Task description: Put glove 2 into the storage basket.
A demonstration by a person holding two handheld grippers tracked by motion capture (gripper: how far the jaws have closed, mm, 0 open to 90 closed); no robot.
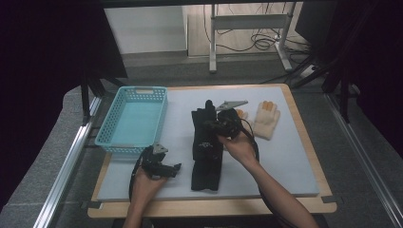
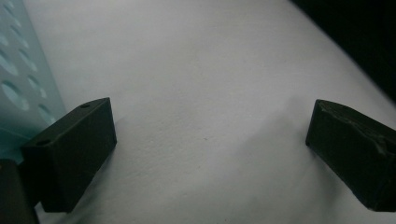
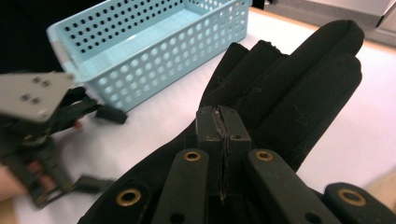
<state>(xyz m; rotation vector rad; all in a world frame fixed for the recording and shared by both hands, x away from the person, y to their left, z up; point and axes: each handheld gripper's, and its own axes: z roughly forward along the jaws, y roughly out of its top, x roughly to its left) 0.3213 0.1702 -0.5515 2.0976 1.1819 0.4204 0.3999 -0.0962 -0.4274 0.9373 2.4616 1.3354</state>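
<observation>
A pair of black gloves [image 1: 207,152] lies stacked lengthwise in the middle of the white mat [image 1: 285,156], fingers pointing away from me [image 3: 299,79]. My right gripper [image 1: 210,126] rests on top of them with its jaws pressed together [image 3: 223,119]; no fabric is visible between them. My left gripper [image 1: 174,171] hovers low over bare mat near the front left, jaws wide apart [image 2: 210,154] and nothing between them. It also appears blurred at the left of the right gripper view [image 3: 103,149].
A light blue perforated basket [image 1: 135,118] stands empty at the back left [image 3: 154,56], its wall just beside my left jaw [image 2: 18,84]. A cream glove with orange fingertips [image 1: 266,121] lies right of the black ones, a second partly hidden behind my right gripper [image 1: 241,114].
</observation>
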